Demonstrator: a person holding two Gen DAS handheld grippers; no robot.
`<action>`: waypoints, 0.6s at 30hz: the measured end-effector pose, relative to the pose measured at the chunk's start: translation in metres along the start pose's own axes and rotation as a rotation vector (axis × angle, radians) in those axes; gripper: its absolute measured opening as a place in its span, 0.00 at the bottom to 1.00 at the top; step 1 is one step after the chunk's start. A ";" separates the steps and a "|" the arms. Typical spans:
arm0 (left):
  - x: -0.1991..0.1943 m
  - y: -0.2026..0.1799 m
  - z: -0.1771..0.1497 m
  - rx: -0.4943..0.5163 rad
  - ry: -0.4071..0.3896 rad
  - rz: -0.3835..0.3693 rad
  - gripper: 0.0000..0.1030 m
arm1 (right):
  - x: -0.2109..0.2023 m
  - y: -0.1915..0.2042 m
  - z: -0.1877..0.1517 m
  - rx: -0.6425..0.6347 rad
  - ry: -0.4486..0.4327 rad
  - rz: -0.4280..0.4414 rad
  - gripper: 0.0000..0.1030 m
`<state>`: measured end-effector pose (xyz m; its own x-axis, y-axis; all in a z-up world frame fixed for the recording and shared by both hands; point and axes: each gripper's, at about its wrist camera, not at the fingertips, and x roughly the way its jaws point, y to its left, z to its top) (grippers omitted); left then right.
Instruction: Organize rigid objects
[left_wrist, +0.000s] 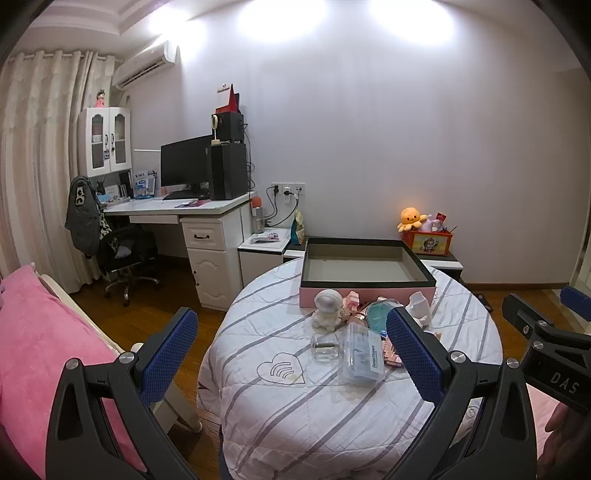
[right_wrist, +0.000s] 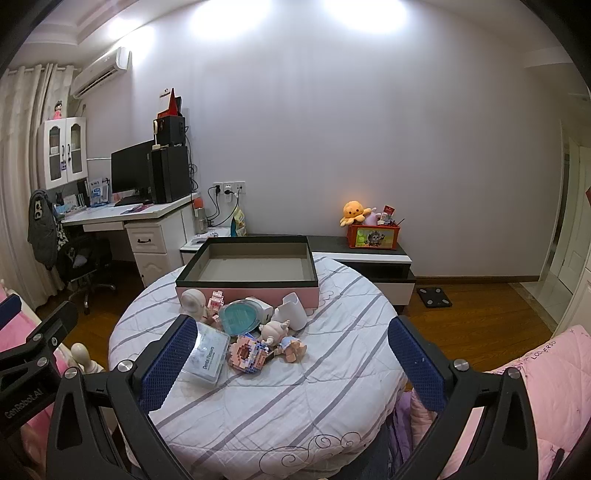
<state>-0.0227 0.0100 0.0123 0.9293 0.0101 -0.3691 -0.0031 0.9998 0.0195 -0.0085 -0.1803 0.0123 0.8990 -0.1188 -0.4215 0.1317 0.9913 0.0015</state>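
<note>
While both wide apart, left gripper above floss box.

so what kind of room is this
Most likely a bedroom that doubles as a study: a computer desk with a monitor, curtains, and pink bedding beside the round table.

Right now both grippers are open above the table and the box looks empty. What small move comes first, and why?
Probably ease the left gripper down and forward onto the small clear glass bottle. It stands a little apart at the near edge of the pile, roughly between the open fingers, so nothing blocks a grasp. The pink box behind the pile is open and holds nothing yet.
</note>
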 end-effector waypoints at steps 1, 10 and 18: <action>0.001 0.000 -0.001 -0.001 0.002 0.000 1.00 | 0.000 0.000 0.000 0.000 0.000 0.000 1.00; 0.002 0.000 -0.001 -0.001 0.002 0.001 1.00 | 0.001 -0.001 0.000 0.000 -0.002 -0.002 1.00; 0.018 -0.003 -0.013 0.006 0.045 -0.003 1.00 | 0.016 -0.011 -0.009 0.011 0.024 -0.022 1.00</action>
<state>-0.0104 0.0071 -0.0068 0.9119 0.0079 -0.4103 0.0023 0.9997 0.0241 0.0009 -0.1924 -0.0025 0.8854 -0.1392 -0.4436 0.1562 0.9877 0.0018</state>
